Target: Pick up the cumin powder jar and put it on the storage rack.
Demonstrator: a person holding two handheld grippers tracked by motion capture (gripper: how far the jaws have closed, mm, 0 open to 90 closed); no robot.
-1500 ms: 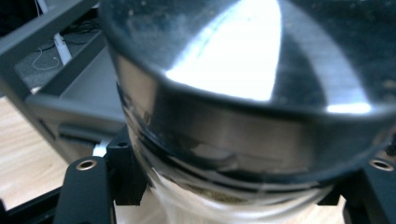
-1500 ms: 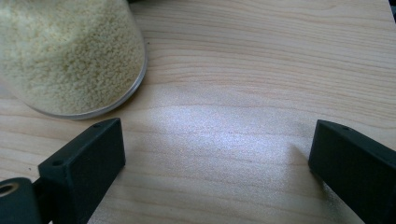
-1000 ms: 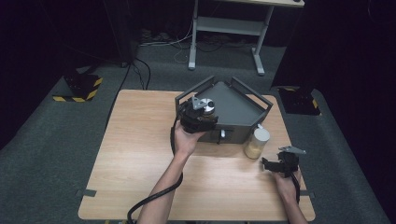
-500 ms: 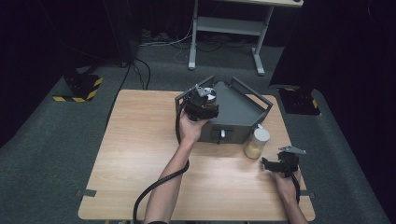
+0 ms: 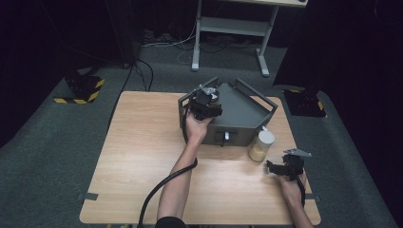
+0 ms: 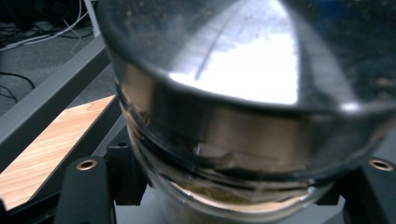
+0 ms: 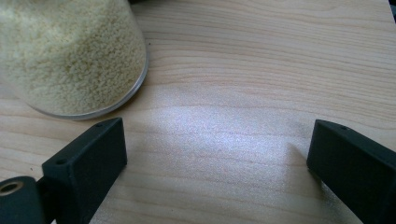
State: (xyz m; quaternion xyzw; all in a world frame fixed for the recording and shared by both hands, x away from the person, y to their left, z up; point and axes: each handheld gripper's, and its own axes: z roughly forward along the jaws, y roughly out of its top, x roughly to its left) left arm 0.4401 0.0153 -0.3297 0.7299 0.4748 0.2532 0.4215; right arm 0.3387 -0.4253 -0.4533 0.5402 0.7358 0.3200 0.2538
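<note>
Jar in left gripper (image 5: 205, 100): shiny-lidded glass jar (image 6: 243, 121) squeezed between the jaws, over the grey metal box (image 5: 242, 111).
Right gripper (image 5: 280, 167): wide open, holding nothing, low over the wooden table (image 5: 133, 156).
Hard to see: held jar's bottom is cut off.
Nearby: clear jar of yellow grains (image 7: 70, 51) stands just beside the right gripper.

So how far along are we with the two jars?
One shiny metal-lidded glass jar is clamped in the left gripper over the dark grey metal tray. Left: the clear grain-filled jar on the wooden table, the open right gripper beside it.
</note>
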